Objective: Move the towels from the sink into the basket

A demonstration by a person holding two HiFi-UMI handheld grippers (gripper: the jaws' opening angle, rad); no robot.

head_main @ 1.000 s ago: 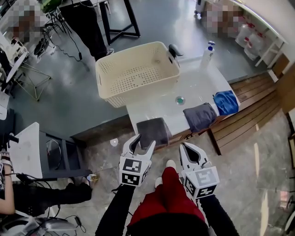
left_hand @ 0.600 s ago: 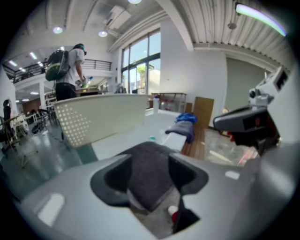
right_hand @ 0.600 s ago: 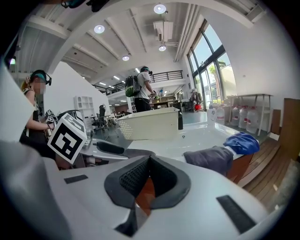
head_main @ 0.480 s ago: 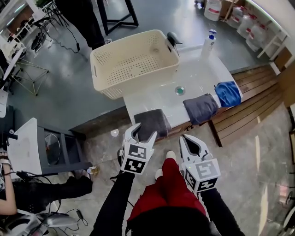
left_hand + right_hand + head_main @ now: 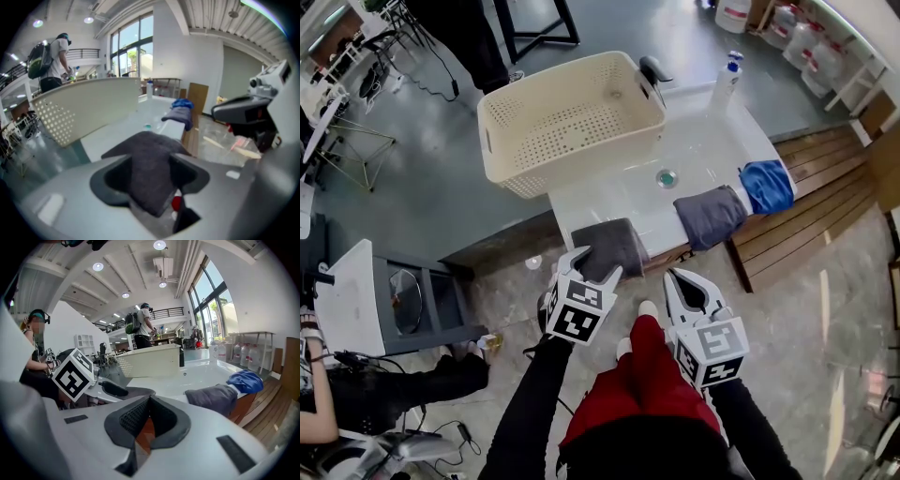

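Observation:
A dark grey towel [image 5: 614, 246] hangs over the near left rim of the white sink [image 5: 675, 150]. My left gripper [image 5: 592, 265] reaches its near edge, and its jaws are opening wide with the towel [image 5: 147, 145] lying between them, pads not pressing on it. A second grey towel [image 5: 710, 214] and a blue towel [image 5: 766, 185] hang over the right rim. The cream perforated basket [image 5: 572, 122] stands at the sink's far left and holds nothing. My right gripper [image 5: 689, 286] hangs back from the sink, shut on nothing, jaw tips meeting [image 5: 149, 401].
A black faucet [image 5: 652, 70] and a soap bottle [image 5: 727, 80] stand at the sink's far edge, with the drain [image 5: 666, 176] mid-basin. A wooden platform [image 5: 806, 216] lies to the right, a grey cabinet [image 5: 412, 300] to the left. A person stands beyond the basket.
My left gripper has moved forward until its jaws straddle the dark grey towel's near edge. The right gripper has stayed roughly where it was.

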